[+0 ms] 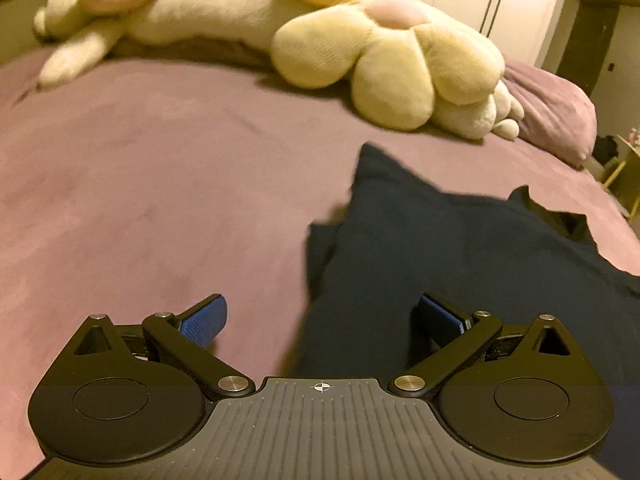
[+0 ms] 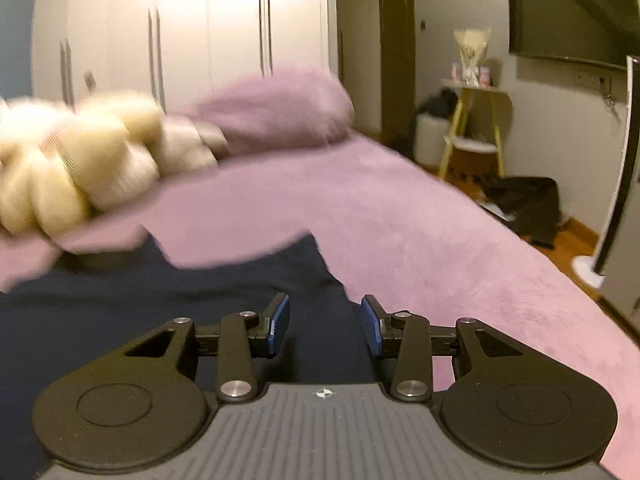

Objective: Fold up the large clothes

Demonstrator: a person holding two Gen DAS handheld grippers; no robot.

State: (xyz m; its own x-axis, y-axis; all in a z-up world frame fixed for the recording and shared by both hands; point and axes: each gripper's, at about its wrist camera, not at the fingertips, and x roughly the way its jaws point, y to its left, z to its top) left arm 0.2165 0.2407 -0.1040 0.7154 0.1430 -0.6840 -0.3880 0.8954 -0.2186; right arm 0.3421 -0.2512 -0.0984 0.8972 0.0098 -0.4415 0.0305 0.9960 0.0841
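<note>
A dark navy garment (image 1: 440, 248) lies spread on the mauve bed cover (image 1: 140, 200). My left gripper (image 1: 322, 316) is open wide and empty, over the garment's left edge: its right pad is above the cloth, its left pad above bare cover. In the right wrist view the same garment (image 2: 200, 292) fills the lower left. My right gripper (image 2: 325, 320) is open and empty, just above the garment's right edge, with its right finger (image 2: 372, 324) at the border of cloth and bed cover (image 2: 420, 240).
A cream flower-shaped plush (image 1: 396, 60) and a long cream plush animal (image 1: 160, 8) lie along the far side of the bed, with a mauve pillow (image 2: 280, 112). White wardrobes (image 2: 200, 20) stand behind. A small yellow-legged table (image 2: 472, 120), a dark bag (image 2: 524, 204) and a wall television (image 2: 572, 16) are at right.
</note>
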